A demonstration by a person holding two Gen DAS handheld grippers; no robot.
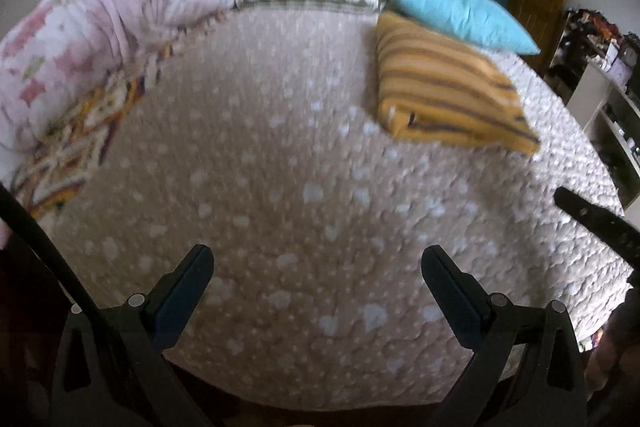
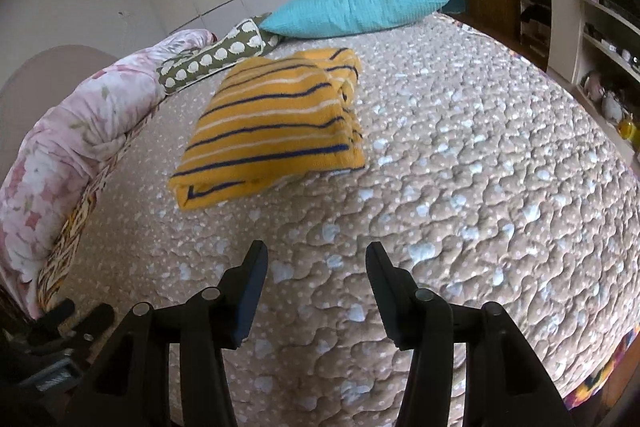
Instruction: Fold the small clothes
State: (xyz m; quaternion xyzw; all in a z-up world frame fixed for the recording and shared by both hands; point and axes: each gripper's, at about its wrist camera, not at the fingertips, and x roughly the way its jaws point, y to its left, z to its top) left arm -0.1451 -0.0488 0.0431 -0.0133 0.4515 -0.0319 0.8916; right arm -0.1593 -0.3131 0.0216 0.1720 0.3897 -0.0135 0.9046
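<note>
Nearest: right gripper [image 2: 316, 267], fingers parted about halfway and empty, only quilted bedspread [image 2: 460, 187] showing between them. They hang over the bed, tilted down, touching nothing.

Left gripper [image 1: 318, 267], seen in its own view: fingers spread wider, also empty, also over bare bedspread. That view is blurred. A dark finger of the right gripper pokes in at its right edge, so the two tools sit side by side at the near edge of the bed.

Further out: yellow striped garment [image 2: 276, 123], already folded into a thick, flat block. It lies on the bedspread, well clear of both pairs of fingers. From the right gripper it sits ahead and a little left; from the left gripper it sits ahead and to the right. The right hand looks nearer. Its long axis runs diagonally, near-left corner to far-right, with loose folded edges along the right side.

Beyond it: blue pillow [image 2: 352, 7], just past the garment's far end, and a green patterned bolster [image 2: 216, 59] beside a pink floral duvet [image 2: 80, 131] along the left.

Judgement: this fold looks finished; any further touch would mean reaching forward.
</note>
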